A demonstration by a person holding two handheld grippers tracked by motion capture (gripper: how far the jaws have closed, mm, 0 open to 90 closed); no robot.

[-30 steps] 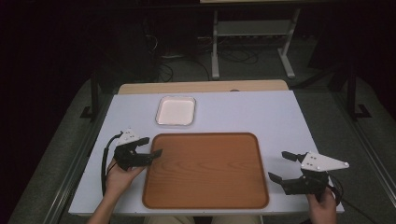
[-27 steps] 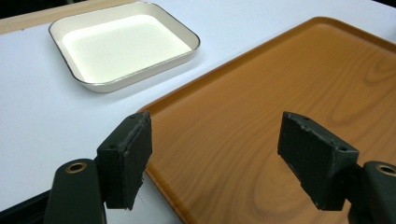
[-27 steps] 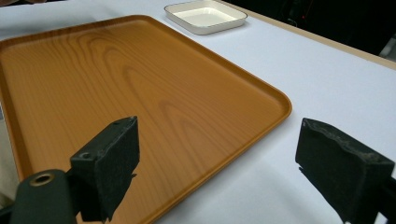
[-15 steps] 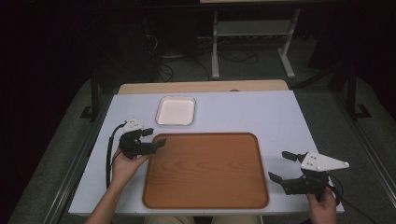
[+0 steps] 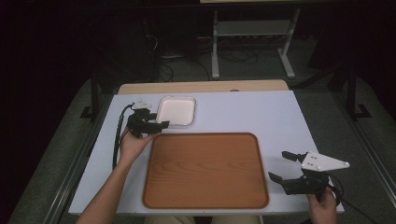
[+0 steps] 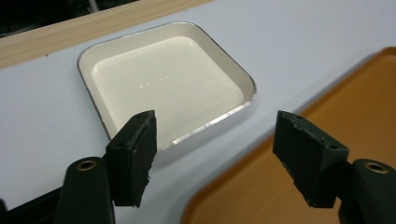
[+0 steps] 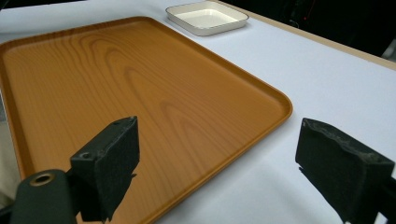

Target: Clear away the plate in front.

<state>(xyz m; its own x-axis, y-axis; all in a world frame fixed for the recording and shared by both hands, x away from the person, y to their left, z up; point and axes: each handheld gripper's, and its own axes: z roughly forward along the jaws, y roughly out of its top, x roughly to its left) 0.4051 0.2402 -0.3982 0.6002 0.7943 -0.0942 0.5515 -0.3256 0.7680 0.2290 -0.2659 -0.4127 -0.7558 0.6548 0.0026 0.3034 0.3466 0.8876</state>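
Observation:
A white square dish (image 5: 176,111) (image 6: 163,79) (image 7: 207,16) lies empty at the back left of the white table (image 5: 243,112). In front of it sits a large empty wooden tray (image 5: 205,170) (image 6: 364,93) (image 7: 116,74). My left gripper (image 5: 158,122) (image 6: 215,126) hovers just short of the dish's near left rim, over the gap between dish and tray. It is open; its jaws have just been closing slightly, with nothing between the pads. My right gripper (image 5: 278,165) (image 7: 219,128) is open and empty beside the tray's right edge, pointing across the tray.
A pale wooden strip (image 5: 201,87) runs along the table's far edge. Beyond it, on the dark floor, stand a metal frame (image 5: 252,32) and loose cables. A black cable (image 5: 117,135) trails from the left gripper along the table's left side.
My left gripper has moved away from me and to the right, from the tray's left edge up to the dish. The right gripper has stayed put.

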